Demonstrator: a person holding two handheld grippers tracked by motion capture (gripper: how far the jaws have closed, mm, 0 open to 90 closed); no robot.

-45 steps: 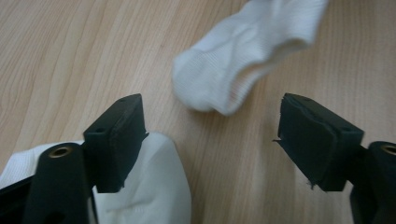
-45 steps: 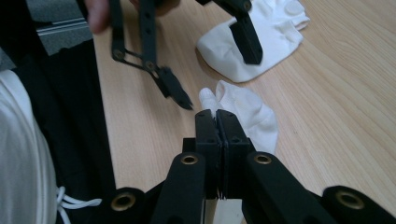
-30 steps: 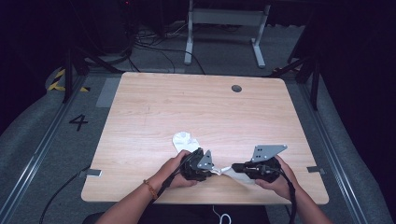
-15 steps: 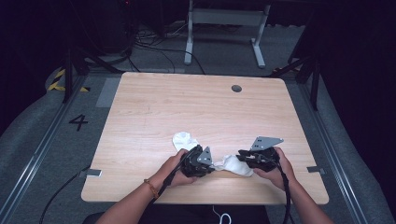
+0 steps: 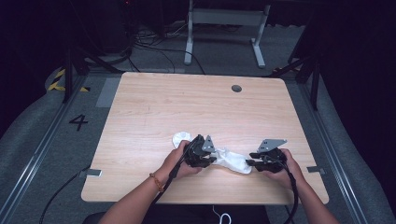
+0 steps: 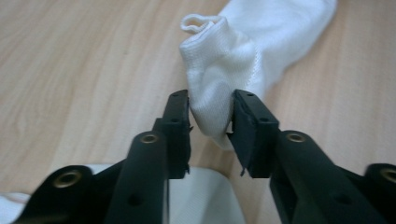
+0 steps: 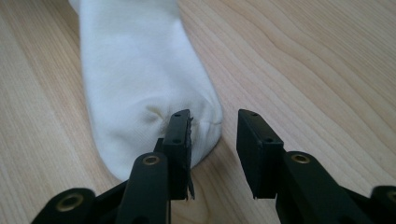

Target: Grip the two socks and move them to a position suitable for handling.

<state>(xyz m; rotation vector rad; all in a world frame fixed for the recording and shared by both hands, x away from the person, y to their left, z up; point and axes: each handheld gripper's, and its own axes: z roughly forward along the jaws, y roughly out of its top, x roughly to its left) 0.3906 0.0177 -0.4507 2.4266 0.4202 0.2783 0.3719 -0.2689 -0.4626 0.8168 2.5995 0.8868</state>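
On the pale wooden tabletop (image 5: 154,112), a small bunched white cloth piece (image 5: 180,138) lies just left of the left gripper (image 5: 211,159). That gripper is closed down onto a fold at the cuff end of a white knitted sock (image 6: 243,51), the fabric pinched between its two black jaws. The sock stretches rightward, flat on the wood near the front edge. At its rounded toe sits the right gripper (image 7: 214,122), jaws parted; one jaw presses on the toe, the other stands clear over bare wood.
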